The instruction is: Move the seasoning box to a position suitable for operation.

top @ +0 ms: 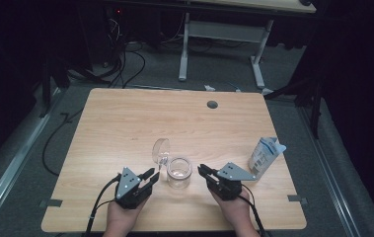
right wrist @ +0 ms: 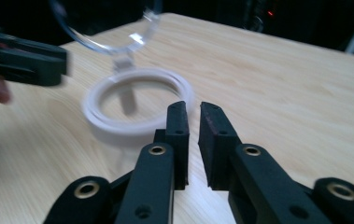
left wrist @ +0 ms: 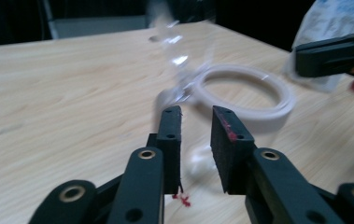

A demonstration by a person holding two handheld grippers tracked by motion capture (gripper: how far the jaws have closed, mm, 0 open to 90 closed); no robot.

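Now the glass jar (top: 179, 173) stands on the tabletop (top: 125, 123) between both claws, its hinged lid (top: 161, 150) tipped back, likely for filling. Left claw (top: 151, 176) and right claw (top: 203, 171) flank it, jaws slightly parted, gripping nothing.

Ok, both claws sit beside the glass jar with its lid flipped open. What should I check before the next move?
1. Jar upright on the table: ok.
2. Lid open, tilted up behind the rim: ok.
3. Left claw free of the jar, jaws parted, nothing between them: ok.
4. Right claw free, jaws parted and empty: ok.
5. Pouch standing apart from the jar: ok.
6. Anything inside the jar: cannot tell.
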